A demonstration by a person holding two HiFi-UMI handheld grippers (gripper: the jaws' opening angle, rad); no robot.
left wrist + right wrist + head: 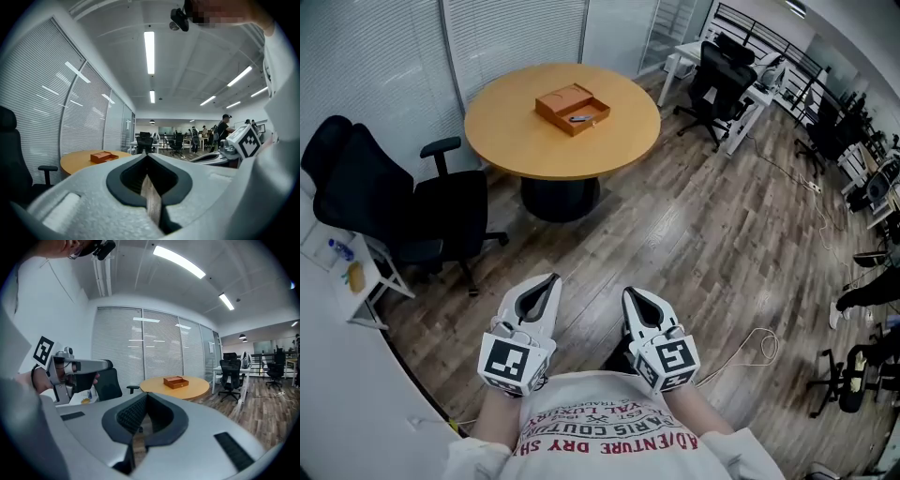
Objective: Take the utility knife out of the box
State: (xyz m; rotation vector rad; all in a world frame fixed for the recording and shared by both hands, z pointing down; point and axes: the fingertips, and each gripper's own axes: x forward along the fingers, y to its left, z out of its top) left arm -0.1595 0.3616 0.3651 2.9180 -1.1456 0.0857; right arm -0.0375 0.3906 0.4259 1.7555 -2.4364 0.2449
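We hold left gripper [551, 278] and right gripper [628, 292] low, jaws together and empty, round table [502, 131] well ahead, open box [565, 97] mid-surface, probably the utility knife [580, 118] inside

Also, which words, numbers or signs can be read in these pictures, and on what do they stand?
"ADVENTURE DRY SH": red print on the person's shirt, seen upside down, cut off.
Smaller shirt lines: too blurred to read surely.
The marker cubes: black square patterns, no words.
The box: no print visible.
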